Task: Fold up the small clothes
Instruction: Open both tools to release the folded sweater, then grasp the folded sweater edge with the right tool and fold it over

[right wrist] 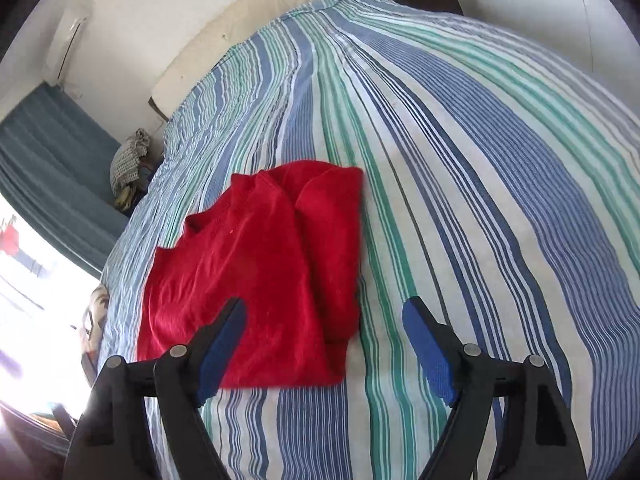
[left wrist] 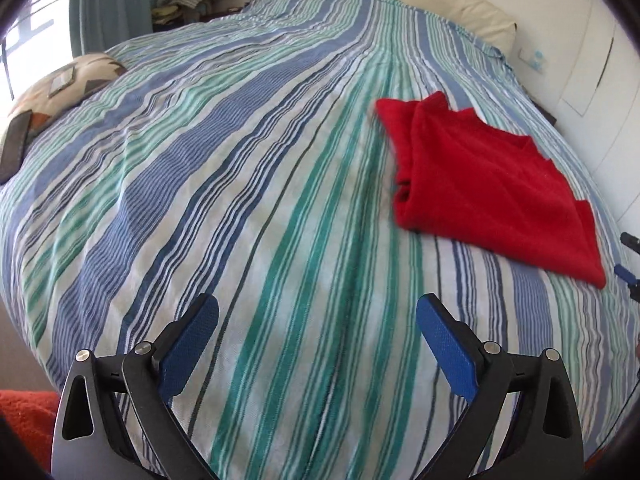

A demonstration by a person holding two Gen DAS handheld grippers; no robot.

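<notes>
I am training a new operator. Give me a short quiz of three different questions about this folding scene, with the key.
1. True or false: the left gripper is holding the red garment.
2. Multiple choice: the red garment lies on A) a wooden floor, B) a striped bedspread, C) a chair.
3. Fill in: the fingers of the right gripper are ____, with nothing between them.

Key: 1 false; 2 B; 3 open.
</notes>
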